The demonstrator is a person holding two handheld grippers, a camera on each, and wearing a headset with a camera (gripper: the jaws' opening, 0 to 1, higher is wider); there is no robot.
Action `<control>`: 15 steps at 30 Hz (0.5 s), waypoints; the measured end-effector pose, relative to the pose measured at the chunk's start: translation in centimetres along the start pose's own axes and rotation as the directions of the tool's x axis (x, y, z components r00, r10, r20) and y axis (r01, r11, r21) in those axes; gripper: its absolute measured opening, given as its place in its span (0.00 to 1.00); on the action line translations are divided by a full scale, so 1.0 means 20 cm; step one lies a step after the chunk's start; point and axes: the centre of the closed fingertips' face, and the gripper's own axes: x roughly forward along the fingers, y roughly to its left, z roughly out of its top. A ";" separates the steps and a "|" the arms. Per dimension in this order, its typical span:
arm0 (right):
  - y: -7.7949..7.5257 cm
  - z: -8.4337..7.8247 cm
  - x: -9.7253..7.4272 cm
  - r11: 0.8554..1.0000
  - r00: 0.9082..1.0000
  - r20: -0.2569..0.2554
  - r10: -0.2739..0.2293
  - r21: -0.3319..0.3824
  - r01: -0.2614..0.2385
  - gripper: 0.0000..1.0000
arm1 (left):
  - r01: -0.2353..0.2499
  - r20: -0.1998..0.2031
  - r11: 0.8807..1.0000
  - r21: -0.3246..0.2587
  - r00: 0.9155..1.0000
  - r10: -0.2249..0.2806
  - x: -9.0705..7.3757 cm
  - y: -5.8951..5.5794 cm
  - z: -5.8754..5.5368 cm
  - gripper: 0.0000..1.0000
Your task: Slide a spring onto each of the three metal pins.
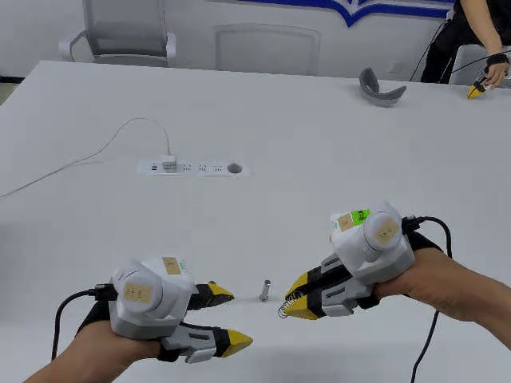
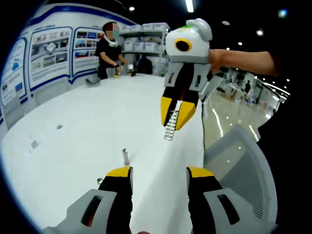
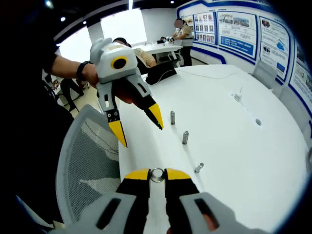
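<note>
At the near left of the tabletop [image 1: 263, 120], the left gripper [image 1: 232, 318] is held low in a hand [image 1: 100, 351]. It is laid almost level and pointed to the right. Its yellow-tipped jaws are spread wide, and nothing is held between them.

Just right of its upper jaw, a bare metal pin [image 1: 265, 290] is seen standing upright on the tabletop, clear of both grippers. In the right gripper view, a second pin [image 3: 185, 137] and a third pin [image 3: 172, 117] are seen in a row beyond it, toward the left gripper. Both look ribbed, but whether springs sit on them cannot be told.

Right of the bare pin, the right gripper [image 1: 298, 297] is held in the other hand [image 1: 435, 279] and tilted down and leftward. Its jaws are closed on a spring [image 1: 283, 308], which juts past the tips. The spring is near the bare pin but not touching it.

The near edge of the tabletop is seen close below both grippers, and a mesh chair [image 3: 83, 161] is seen just past that edge. Beyond the pins, a wide bare stretch of tabletop is seen as far as a power strip [image 1: 192, 168], well apart from the work.
</note>
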 end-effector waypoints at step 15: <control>-0.14 -0.08 0.06 0.997 0.997 -0.043 -0.069 0.022 0.070 0.13 | -0.145 0.000 0.984 -0.099 0.989 0.146 -0.16 0.15 -0.13 0.58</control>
